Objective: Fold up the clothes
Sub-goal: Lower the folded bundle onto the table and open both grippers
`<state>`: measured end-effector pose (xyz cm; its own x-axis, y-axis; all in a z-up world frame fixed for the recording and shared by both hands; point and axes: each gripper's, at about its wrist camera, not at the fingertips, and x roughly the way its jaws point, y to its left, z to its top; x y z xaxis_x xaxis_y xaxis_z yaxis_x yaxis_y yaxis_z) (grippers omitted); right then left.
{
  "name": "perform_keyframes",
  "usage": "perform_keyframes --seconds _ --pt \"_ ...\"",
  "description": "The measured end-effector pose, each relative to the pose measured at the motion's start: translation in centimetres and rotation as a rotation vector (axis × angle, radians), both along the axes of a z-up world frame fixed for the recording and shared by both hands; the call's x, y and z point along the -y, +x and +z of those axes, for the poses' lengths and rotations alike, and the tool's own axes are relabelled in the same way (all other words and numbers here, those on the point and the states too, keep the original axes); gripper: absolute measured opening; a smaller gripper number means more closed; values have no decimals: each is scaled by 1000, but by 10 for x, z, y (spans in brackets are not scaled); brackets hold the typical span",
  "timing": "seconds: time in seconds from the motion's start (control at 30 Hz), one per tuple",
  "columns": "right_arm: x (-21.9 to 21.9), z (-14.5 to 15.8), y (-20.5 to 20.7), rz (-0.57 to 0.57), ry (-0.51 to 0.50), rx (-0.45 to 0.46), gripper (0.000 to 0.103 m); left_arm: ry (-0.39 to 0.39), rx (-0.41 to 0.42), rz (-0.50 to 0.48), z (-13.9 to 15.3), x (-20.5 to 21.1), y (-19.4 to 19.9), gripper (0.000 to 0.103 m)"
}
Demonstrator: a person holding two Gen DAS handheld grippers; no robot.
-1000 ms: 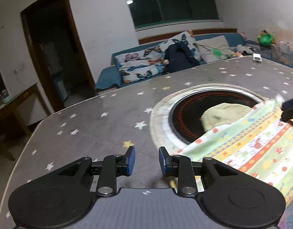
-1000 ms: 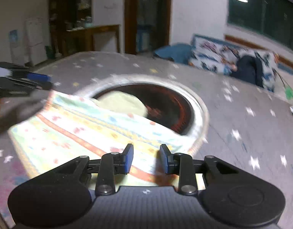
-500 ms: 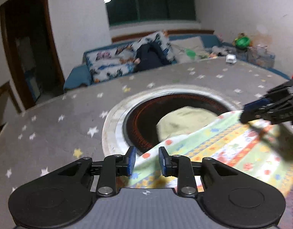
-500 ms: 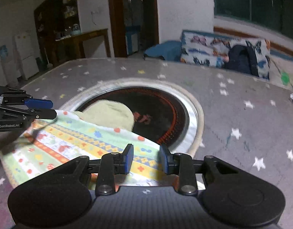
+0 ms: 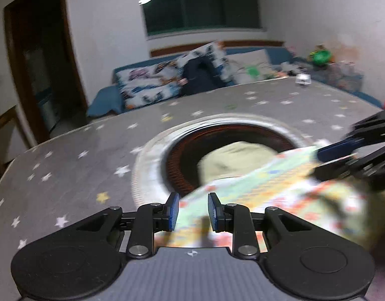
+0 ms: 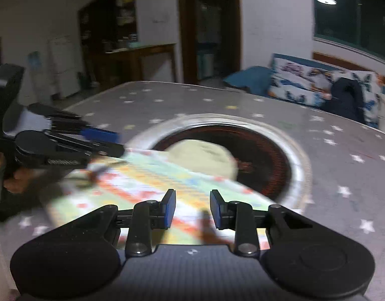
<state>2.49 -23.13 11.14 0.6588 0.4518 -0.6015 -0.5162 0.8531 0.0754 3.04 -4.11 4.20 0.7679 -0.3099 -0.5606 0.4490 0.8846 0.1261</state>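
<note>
A colourful patterned cloth (image 5: 280,190) lies on the star-print table, its far edge over a round dark recess. It also shows in the right wrist view (image 6: 147,183). A pale green cloth (image 5: 232,158) lies inside the recess, also in the right wrist view (image 6: 205,155). My left gripper (image 5: 191,212) is open and empty, just above the cloth's near left corner. My right gripper (image 6: 192,209) is open and empty above the cloth's right part. Each gripper shows in the other's view: the right one (image 5: 343,150) and the left one (image 6: 102,140), both over the cloth's edges. Both views are motion-blurred.
The round recess with a pale rim (image 5: 152,170) sits mid-table. A small white object (image 5: 303,79) lies at the table's far edge. A sofa with patterned cushions (image 5: 152,87) stands beyond. A wooden side table (image 6: 139,55) and doorway are at the back.
Both grippers have moved in over the patterned cloth, toward each other. Both jaws have stayed open. The cloth still lies on the table.
</note>
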Motion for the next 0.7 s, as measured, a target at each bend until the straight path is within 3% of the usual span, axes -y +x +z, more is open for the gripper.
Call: perform_keyframes --seconds 0.2,0.47,0.7 --pt "-23 -5 -31 103 -26 -4 29 10 5 -104 -5 18 -41 29" --pt "-30 -14 -76 174 -64 -5 29 60 1 -168 -23 24 -75 29" --pt "1 -7 -88 60 -4 -6 29 54 -12 -166 -29 19 -86 29"
